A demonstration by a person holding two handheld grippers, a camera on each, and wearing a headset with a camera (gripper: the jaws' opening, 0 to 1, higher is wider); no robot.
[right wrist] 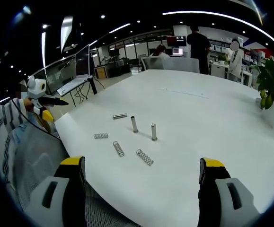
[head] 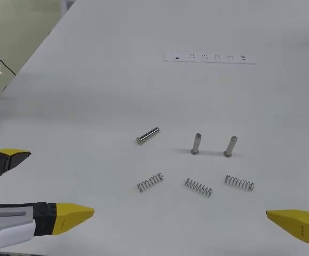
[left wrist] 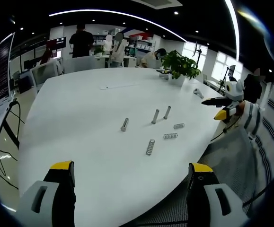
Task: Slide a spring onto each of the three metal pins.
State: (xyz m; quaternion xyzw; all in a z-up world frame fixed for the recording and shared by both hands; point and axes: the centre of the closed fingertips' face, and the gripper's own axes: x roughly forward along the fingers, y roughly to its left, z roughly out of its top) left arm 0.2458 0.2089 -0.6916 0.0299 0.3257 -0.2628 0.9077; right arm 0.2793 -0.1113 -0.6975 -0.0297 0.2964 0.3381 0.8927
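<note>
Both my tools are empty and spread wide. The left gripper and the right gripper each hang over the near edge of the table, with nothing between the jaws. I judge the step in hand to be the first pick of a spring. To do it well, I should pinch a spring lightly across its coils near one end. That way the wire is not crushed and the far end is left open, and I can line that end up with a pin before pushing.

The three springs lie flat in a row just beyond my jaws, between the two grippers. The left spring is nearest the left gripper, then comes the middle spring, and the right spring is nearest the right gripper. None touches a jaw.

Behind them, well apart from my jaws, are the pins. The lying pin is on its side with its head toward me. The middle pin and right pin stand upright on their heads. The upright ones look easier, fed from above. The lying one probably needs my other gripper to steady it.

Far back lies a power strip.
</note>
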